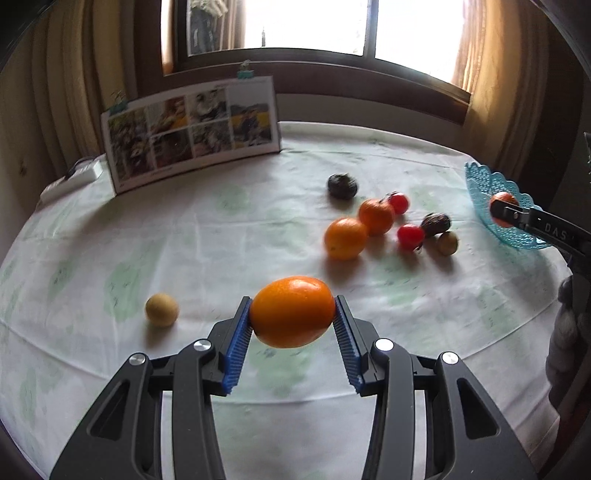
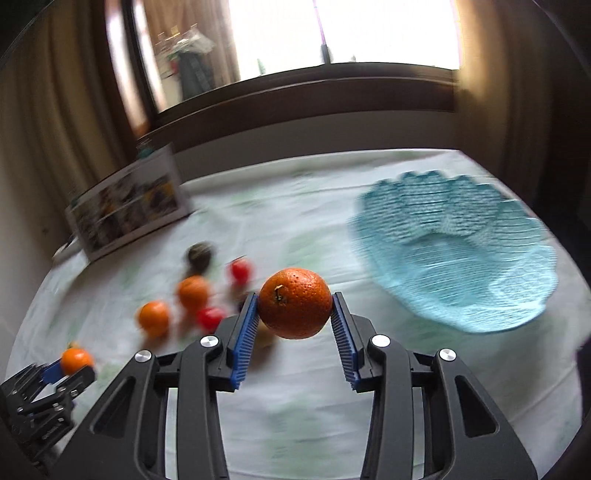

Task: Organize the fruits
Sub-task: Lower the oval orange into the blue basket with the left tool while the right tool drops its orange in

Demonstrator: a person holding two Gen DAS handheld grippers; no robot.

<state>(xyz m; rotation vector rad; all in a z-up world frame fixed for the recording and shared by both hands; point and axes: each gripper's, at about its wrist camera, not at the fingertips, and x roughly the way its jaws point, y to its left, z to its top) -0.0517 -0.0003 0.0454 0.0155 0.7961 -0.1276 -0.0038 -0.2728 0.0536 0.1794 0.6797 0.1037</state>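
Right now the left tongs (image 1: 293, 314) are pinching a smooth orange (image 1: 291, 311) between their blue pads (image 1: 240, 334), one pad on each side. The orange is held up off the surface (image 1: 221, 229), which has a white cloth with pale green marks. Just to the left of it, a small yellow fruit (image 1: 161, 309) lies on the cloth.

Farther off and to the right sits a bunch of fruit. Two more oranges (image 1: 345, 238) touch each other. Near them are two small red fruits (image 1: 410, 236), two dark fruits (image 1: 342, 186) and a small brownish one (image 1: 447, 242).

The right tongs (image 2: 295, 306) are pinching a bumpy orange (image 2: 294, 302), with its stem spot facing the camera. It is also up in the air, not on the cloth. A blue lacy basket (image 2: 461, 258) sits on the right side of the surface, beyond this orange and to its right. In the left camera, the bumpy orange shows in front of the basket at the far right edge.

A photo board (image 1: 192, 131) stands at the far left side of the surface, held by clips. A white power strip (image 1: 70, 179) lies beside it. Behind everything is a bright window (image 1: 306, 26) with tan curtains (image 1: 74, 74). The right camera view is blurry.
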